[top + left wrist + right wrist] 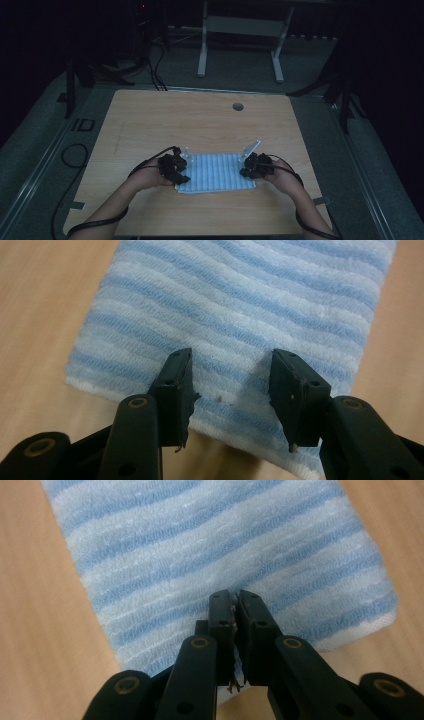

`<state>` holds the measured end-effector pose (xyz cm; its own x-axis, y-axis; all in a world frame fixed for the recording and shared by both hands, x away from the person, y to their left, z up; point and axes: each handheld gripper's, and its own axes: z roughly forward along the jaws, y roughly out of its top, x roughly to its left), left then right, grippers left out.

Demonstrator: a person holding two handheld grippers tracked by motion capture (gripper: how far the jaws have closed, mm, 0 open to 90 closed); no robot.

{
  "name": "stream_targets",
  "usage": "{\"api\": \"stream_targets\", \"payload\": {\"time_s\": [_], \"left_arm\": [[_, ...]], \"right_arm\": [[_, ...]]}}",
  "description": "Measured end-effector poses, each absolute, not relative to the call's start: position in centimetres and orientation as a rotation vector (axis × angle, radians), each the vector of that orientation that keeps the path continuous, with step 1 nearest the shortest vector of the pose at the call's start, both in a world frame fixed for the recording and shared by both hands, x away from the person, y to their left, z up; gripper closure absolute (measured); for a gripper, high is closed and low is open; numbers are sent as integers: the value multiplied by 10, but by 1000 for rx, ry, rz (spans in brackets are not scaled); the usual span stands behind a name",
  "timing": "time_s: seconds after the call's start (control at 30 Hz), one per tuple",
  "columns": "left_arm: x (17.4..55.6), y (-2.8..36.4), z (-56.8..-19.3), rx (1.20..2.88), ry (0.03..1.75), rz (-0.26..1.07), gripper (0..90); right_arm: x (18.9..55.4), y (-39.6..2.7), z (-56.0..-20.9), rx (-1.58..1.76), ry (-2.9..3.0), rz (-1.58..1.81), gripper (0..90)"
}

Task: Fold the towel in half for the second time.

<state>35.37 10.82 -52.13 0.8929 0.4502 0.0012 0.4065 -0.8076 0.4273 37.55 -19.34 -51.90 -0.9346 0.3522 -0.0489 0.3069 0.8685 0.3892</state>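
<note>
No brand, label or readable writing seen on the striped cloth or on either tool. In the high view, found a light wooden desk in a dim room, with a small round hole near its far edge and the blue-and-white cloth lying flat, folded into a rectangle, toward the near edge. Both forearms brought in from the bottom, bent inward, hands set at opposite short ends of the cloth: left tool at the left end, right tool at the right end, cables trailing back along the arms. White desk-frame legs and loose black cables noted on the floor beyond. From the left gripper view, left tool held with jaws spread well apart over the cloth's near edge, nothing between them, tips low over the fabric; contact with it could not be told. From the right gripper view, right tool seen with jaws pressed nearly together over the cloth's near edge, a thin pale sliver caught in the narrow gap; whether that sliver was the cloth itself could not be told. Stripe weave and jaw gaps made plain by the close views alone; hand placement by the high view alone.
</note>
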Motion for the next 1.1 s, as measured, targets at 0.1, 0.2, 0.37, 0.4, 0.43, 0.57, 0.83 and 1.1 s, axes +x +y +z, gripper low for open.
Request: {"api": "stream_targets", "payload": {"time_s": [0.1,0.2,0.37,0.4,0.43,0.57,0.83,1.1], "left_arm": [[363,112,-521,2637,618,159,529],[371,116,-522,2629,645,162,523],[374,117,-521,2632,651,167,519],[374,117,-520,2630,658,167,517],[374,117,-520,2627,659,177,514],[369,117,-511,2561,683,189,441],[365,117,-506,2503,714,187,257],[360,124,-512,2420,785,206,168]], "right_arm": [[387,-191,-519,540,2923,596,848],[395,-189,-520,573,2930,612,845],[393,-185,-519,559,2920,601,839],[393,-185,-519,560,2919,604,828],[392,-185,-518,566,2919,607,815],[388,-184,-511,564,2894,652,696],[387,-186,-499,626,2791,789,359],[383,-189,-498,675,2695,929,134]]}}
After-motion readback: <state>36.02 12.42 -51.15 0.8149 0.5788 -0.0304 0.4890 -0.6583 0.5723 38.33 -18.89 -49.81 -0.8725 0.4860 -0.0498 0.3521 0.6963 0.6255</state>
